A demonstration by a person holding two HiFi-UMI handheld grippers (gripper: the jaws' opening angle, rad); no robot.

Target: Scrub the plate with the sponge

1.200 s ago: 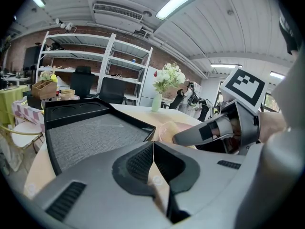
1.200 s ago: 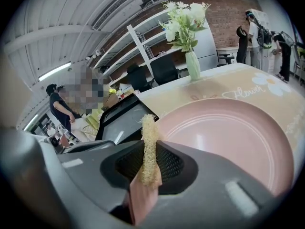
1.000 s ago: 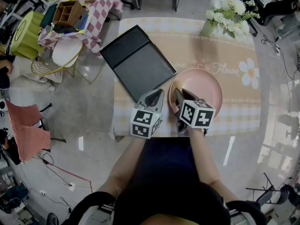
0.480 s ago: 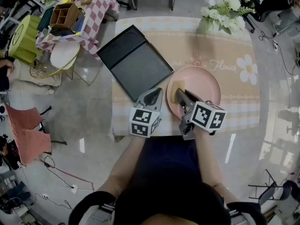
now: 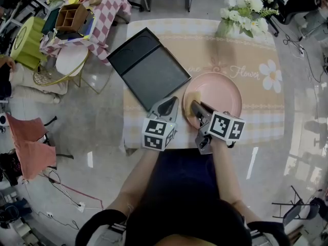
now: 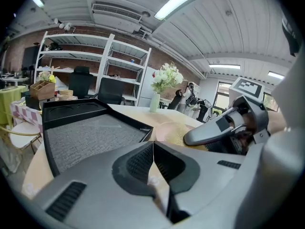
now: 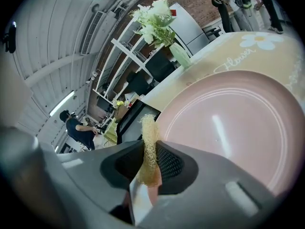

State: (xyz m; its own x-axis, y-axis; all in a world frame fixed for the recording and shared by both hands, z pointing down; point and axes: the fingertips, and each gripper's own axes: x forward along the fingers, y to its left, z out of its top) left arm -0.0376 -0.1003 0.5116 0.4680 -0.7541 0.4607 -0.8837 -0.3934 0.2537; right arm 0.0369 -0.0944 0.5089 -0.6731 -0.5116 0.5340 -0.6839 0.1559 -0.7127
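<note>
Bearing pink plate (image 5: 225, 94), floral cloth (image 5: 256, 50), glossy floor (image 5: 97, 132), apparently brick wall (image 6: 21, 49).

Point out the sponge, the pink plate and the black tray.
sponge (image 7: 149, 131), right gripper view, its free upper end.
pink plate (image 5: 221, 93), head view, its bare centre.
black tray (image 5: 154, 77), head view, its flat floor.

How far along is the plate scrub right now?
Done: the right tool is clamped on the yellow fibrous sponge. In hand: the sponge is over the left part of the round pink plate. Left: probably most of the plate's face; nothing shows scrubbed areas. The left tool is shut, empty.
</note>
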